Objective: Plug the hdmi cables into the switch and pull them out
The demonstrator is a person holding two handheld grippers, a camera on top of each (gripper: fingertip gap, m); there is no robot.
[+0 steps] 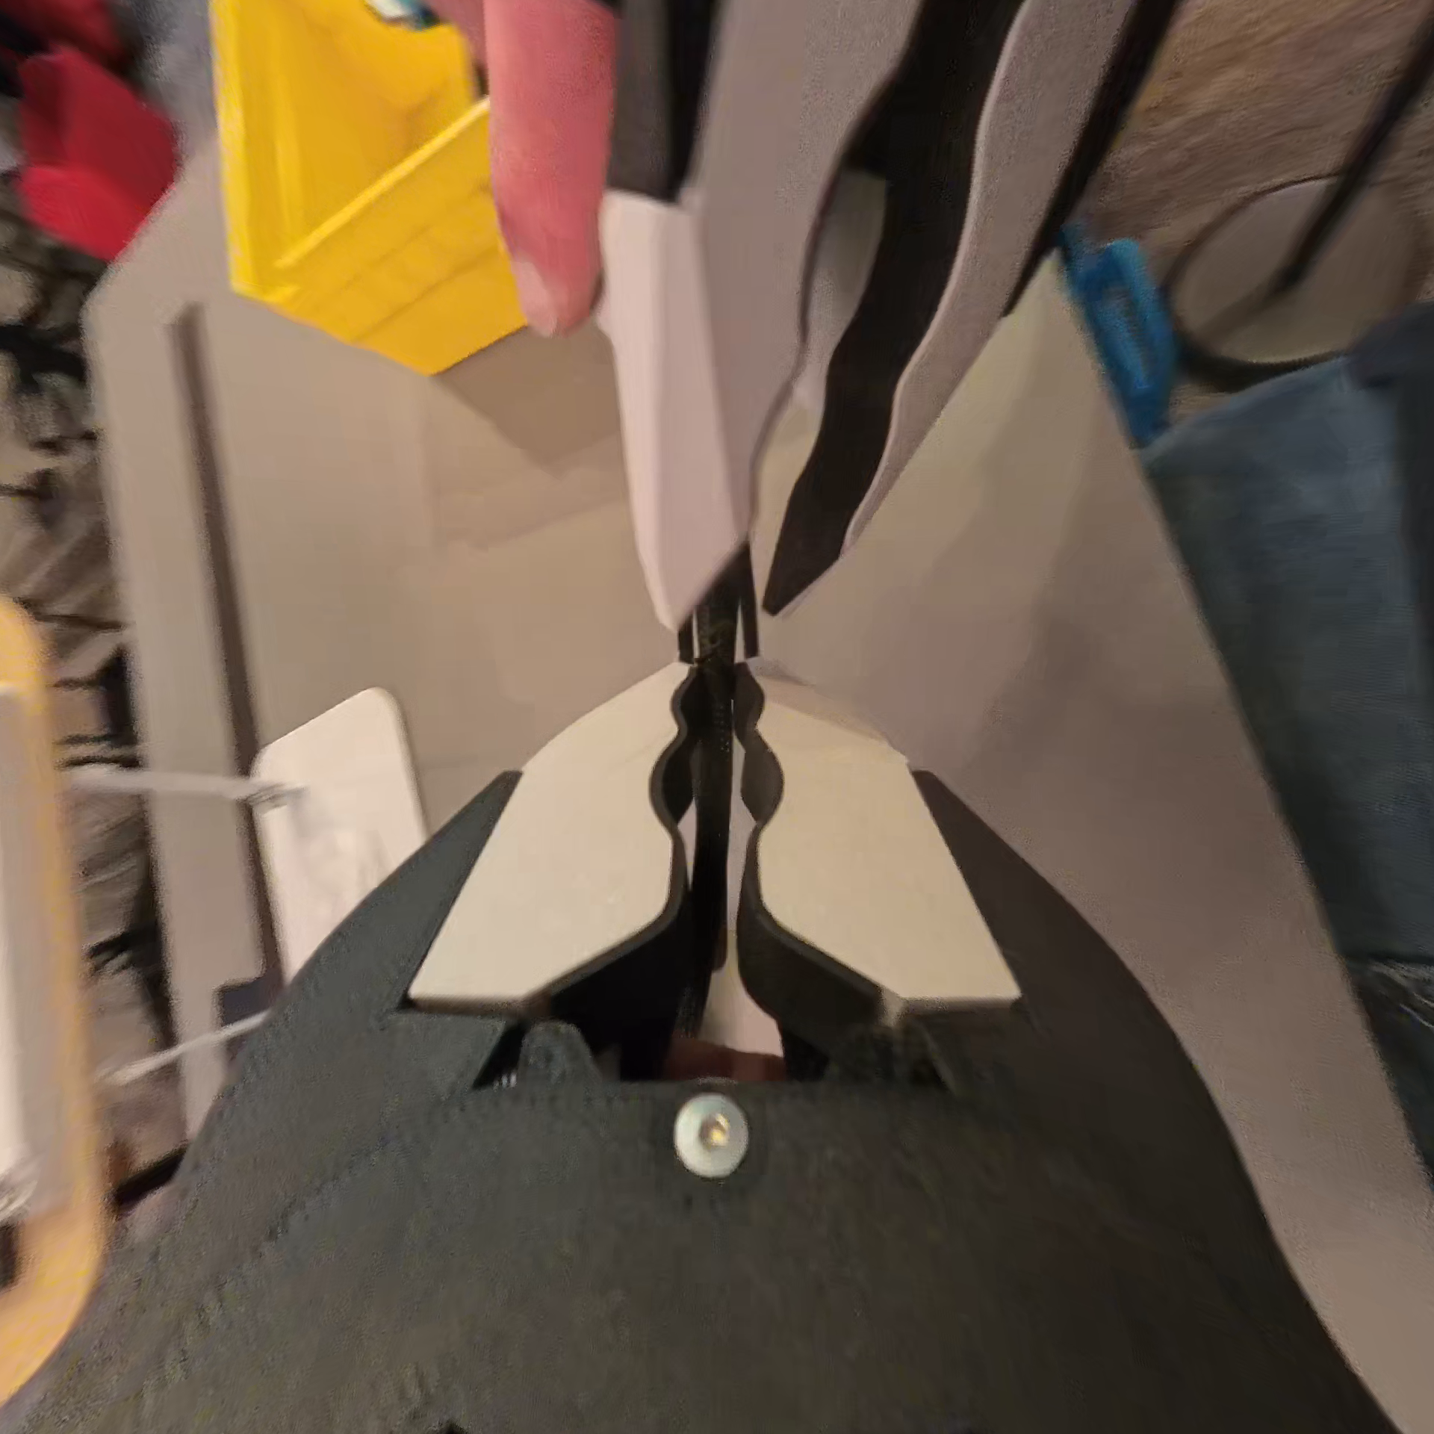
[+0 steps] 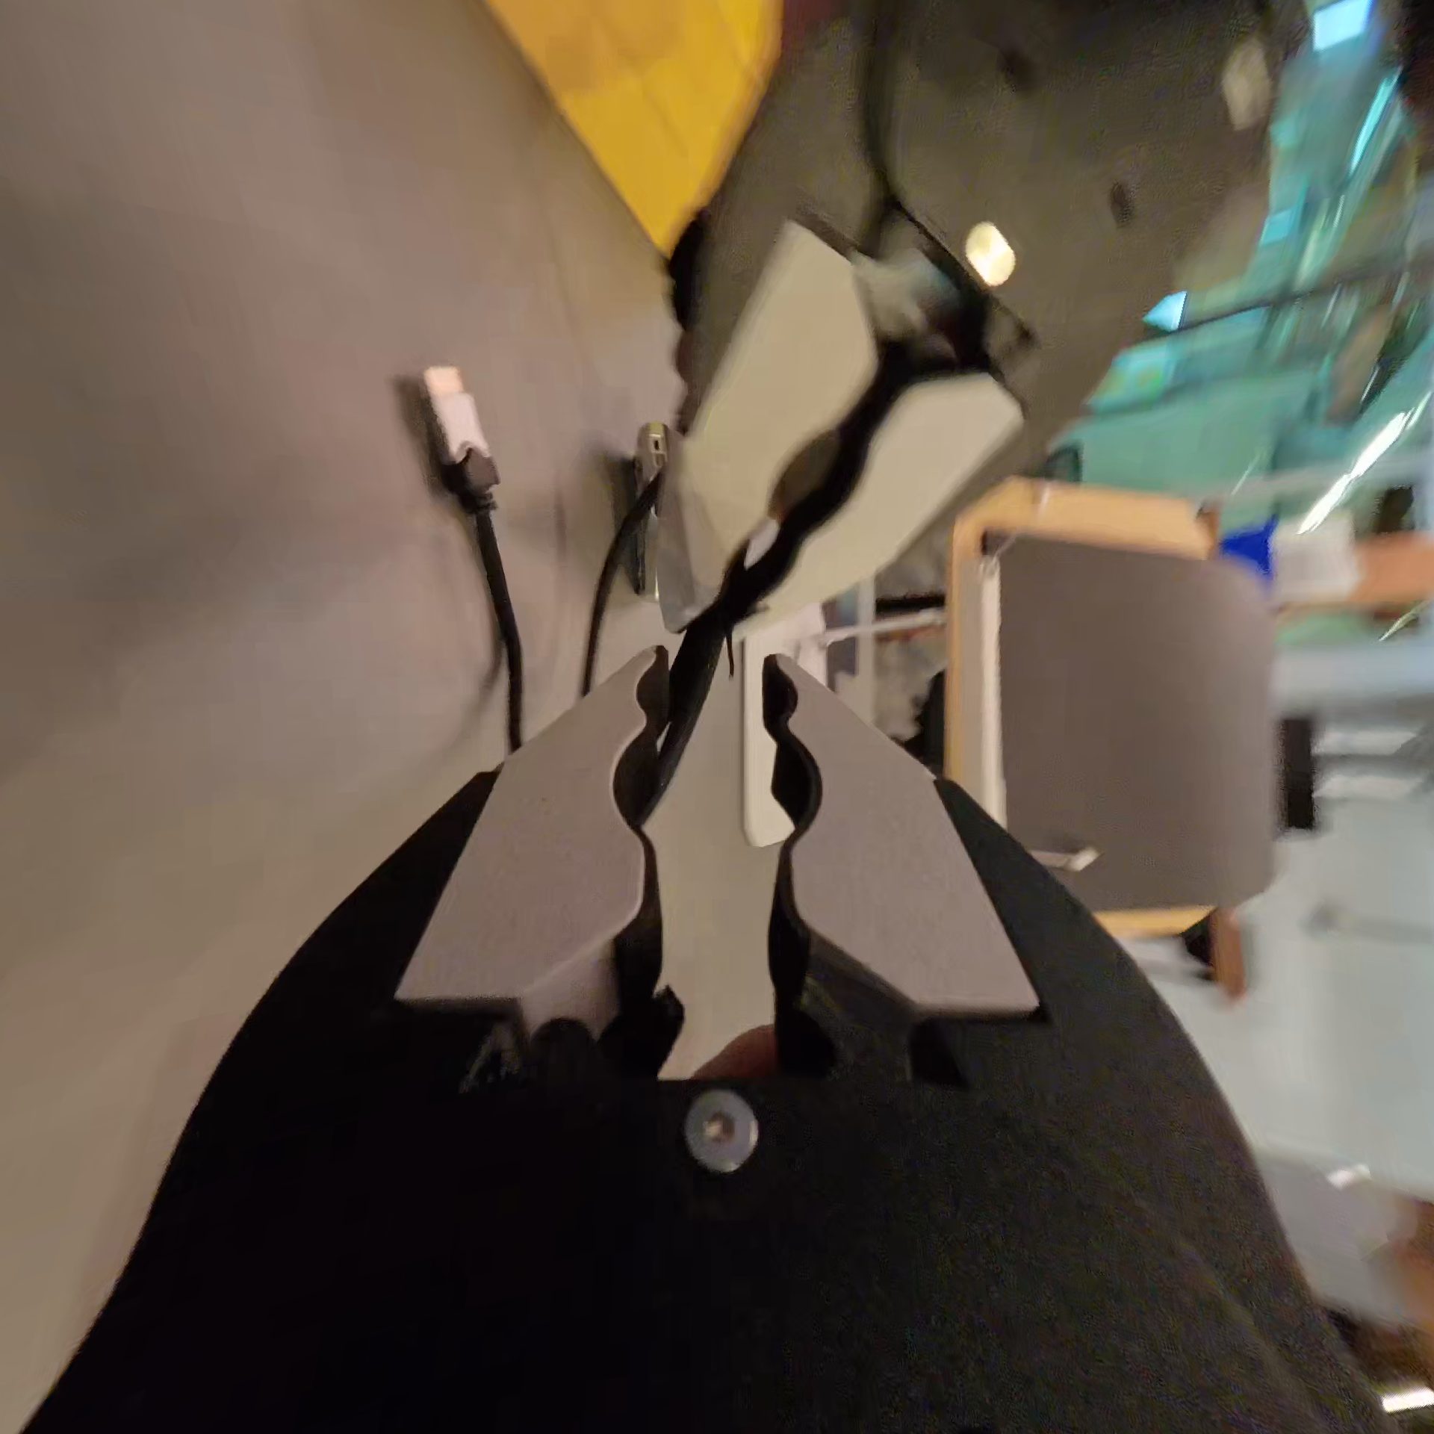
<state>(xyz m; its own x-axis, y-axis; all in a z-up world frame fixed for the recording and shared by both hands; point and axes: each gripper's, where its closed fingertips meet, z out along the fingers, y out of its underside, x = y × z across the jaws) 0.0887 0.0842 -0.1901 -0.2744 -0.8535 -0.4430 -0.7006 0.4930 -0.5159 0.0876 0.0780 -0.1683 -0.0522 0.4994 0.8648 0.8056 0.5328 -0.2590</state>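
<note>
The left claw (image 1: 718,683) was pinched shut on a thin black hdmi cable (image 1: 712,815) while the right claw (image 2: 714,667), just beyond it, sat narrowly open around the same floppy, light cord, so grabbing the stiff plug would probably work better.

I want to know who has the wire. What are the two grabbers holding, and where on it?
The left gripper pinches the black cable along its cord, not its plug. The right gripper is open; the cable only passes between its fingers.
</note>
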